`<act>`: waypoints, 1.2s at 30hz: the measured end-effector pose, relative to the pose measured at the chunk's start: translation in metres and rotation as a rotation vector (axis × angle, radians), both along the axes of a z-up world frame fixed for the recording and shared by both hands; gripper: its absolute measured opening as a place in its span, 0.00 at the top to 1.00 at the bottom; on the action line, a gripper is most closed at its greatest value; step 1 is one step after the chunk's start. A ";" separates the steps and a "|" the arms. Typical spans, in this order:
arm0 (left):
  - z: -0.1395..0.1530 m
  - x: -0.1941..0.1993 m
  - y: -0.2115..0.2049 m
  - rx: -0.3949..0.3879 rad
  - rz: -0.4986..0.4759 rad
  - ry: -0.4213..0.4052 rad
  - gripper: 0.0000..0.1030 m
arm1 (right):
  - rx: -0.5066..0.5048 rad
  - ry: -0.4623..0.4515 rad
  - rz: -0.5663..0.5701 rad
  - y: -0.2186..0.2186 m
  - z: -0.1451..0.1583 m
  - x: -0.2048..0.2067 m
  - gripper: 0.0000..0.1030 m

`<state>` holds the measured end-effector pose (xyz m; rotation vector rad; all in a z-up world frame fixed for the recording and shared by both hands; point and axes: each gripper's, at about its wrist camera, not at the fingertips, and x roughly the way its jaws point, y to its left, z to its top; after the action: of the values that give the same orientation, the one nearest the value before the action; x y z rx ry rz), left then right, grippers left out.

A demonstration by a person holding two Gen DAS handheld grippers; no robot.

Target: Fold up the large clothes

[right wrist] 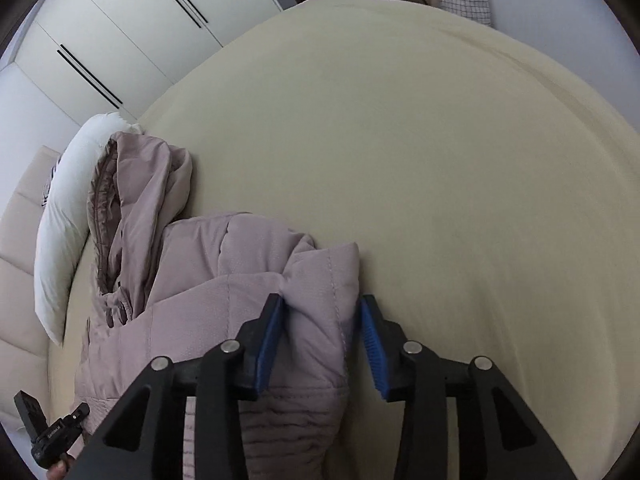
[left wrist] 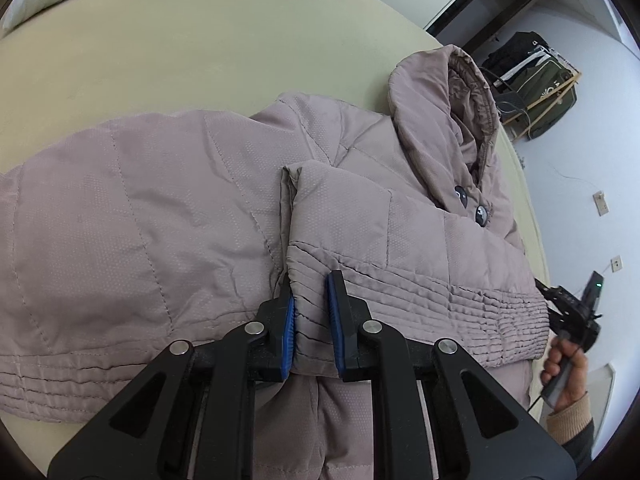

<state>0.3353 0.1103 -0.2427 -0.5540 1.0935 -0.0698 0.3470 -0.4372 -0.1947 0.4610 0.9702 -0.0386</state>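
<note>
A mauve quilted hooded jacket (left wrist: 168, 208) lies on a beige bed, its hood (left wrist: 440, 112) at the far right with dark buttons below it. A section with a ribbed hem (left wrist: 420, 292) is folded over the body. My left gripper (left wrist: 312, 312) is shut on the corner of that ribbed hem. In the right wrist view the same jacket (right wrist: 208, 272) lies at lower left with its hood (right wrist: 132, 192) toward the pillow. My right gripper (right wrist: 320, 340) has its blue pads either side of a raised fold of jacket; the left pad touches it, the right pad stands slightly off.
The beige bed sheet (right wrist: 440, 160) spreads wide to the right and far side. A white pillow (right wrist: 60, 220) lies by the hood. White wardrobes (right wrist: 120, 32) stand beyond the bed. Bags on a rack (left wrist: 536, 80) stand on the floor past the bed edge.
</note>
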 end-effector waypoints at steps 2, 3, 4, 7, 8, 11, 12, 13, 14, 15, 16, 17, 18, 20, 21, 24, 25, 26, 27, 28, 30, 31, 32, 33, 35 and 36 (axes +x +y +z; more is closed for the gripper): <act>-0.001 -0.001 0.000 -0.007 0.001 -0.001 0.86 | 0.025 -0.061 -0.020 -0.004 0.026 -0.024 0.52; -0.001 -0.001 0.000 -0.007 0.001 0.000 0.86 | 0.029 -0.077 -0.013 -0.002 0.035 -0.036 0.42; -0.001 -0.001 0.000 -0.004 0.001 0.000 0.86 | 0.017 -0.077 0.006 0.003 0.043 -0.046 0.31; -0.001 0.001 -0.002 0.000 -0.003 0.003 0.86 | -0.036 -0.055 0.083 0.027 0.042 -0.060 0.19; 0.000 0.002 -0.003 0.000 -0.002 0.004 0.86 | -0.046 -0.034 0.098 0.032 0.035 -0.058 0.22; 0.001 0.001 -0.003 0.000 -0.005 0.007 0.86 | 0.076 0.056 0.098 0.024 0.000 -0.045 0.56; 0.001 0.002 -0.003 0.001 -0.008 0.008 0.86 | 0.105 0.059 0.084 0.019 -0.006 -0.045 0.58; 0.001 0.002 -0.002 0.001 -0.010 0.009 0.86 | 0.112 0.051 0.085 0.018 -0.007 -0.046 0.61; 0.001 0.002 -0.002 0.001 -0.012 0.008 0.86 | 0.099 0.039 0.086 0.020 -0.005 -0.048 0.63; 0.002 0.002 -0.002 0.001 -0.012 0.006 0.86 | 0.064 0.022 0.092 0.024 0.001 -0.052 0.66; 0.002 0.001 -0.002 0.001 -0.013 0.004 0.86 | -0.006 0.001 0.105 0.034 0.009 -0.055 0.68; 0.001 0.001 -0.003 0.005 -0.015 0.003 0.86 | -0.095 -0.025 0.119 0.046 0.015 -0.059 0.68; 0.001 0.002 -0.004 0.010 -0.017 0.003 0.86 | -0.161 -0.046 0.124 0.052 0.017 -0.061 0.68; -0.001 0.003 -0.007 0.009 -0.019 0.010 0.86 | -0.132 0.004 0.069 0.039 -0.004 -0.054 0.53; 0.000 0.004 -0.008 0.009 -0.024 0.012 0.86 | -0.065 0.014 0.016 0.025 -0.012 -0.054 0.46; 0.000 0.005 -0.008 0.014 -0.034 0.019 0.86 | 0.017 -0.030 -0.042 0.014 -0.008 -0.067 0.41; -0.001 0.005 -0.007 0.007 -0.034 0.021 0.86 | 0.038 -0.045 -0.059 0.013 -0.003 -0.075 0.39; 0.000 0.005 -0.007 0.008 -0.036 0.019 0.86 | 0.086 -0.072 -0.082 0.009 0.004 -0.086 0.39; 0.000 0.005 -0.007 0.013 -0.038 0.018 0.86 | 0.148 -0.122 -0.114 0.004 0.012 -0.100 0.39; 0.000 0.005 -0.008 0.016 -0.038 0.017 0.86 | 0.201 -0.183 -0.142 -0.002 0.022 -0.115 0.39; 0.000 0.005 -0.009 0.019 -0.037 0.019 0.86 | 0.264 -0.275 -0.143 -0.006 0.040 -0.132 0.39; 0.000 0.005 -0.009 0.021 -0.037 0.019 0.86 | 0.291 -0.276 -0.107 -0.003 0.044 -0.130 0.45; 0.000 0.006 -0.009 0.022 -0.036 0.019 0.86 | 0.313 -0.259 -0.057 0.002 0.045 -0.123 0.51; 0.000 0.006 -0.009 0.022 -0.034 0.019 0.86 | 0.319 -0.240 -0.022 0.010 0.044 -0.114 0.58; 0.000 0.006 -0.010 0.023 -0.030 0.019 0.86 | 0.313 -0.192 -0.002 0.018 0.033 -0.098 0.58; 0.001 0.007 -0.011 0.028 -0.031 0.018 0.86 | 0.312 -0.151 -0.017 0.018 0.022 -0.089 0.60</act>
<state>0.3424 0.0995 -0.2419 -0.5133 1.1191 -0.0771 0.2576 -0.4194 -0.1729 0.7485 0.8261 0.1320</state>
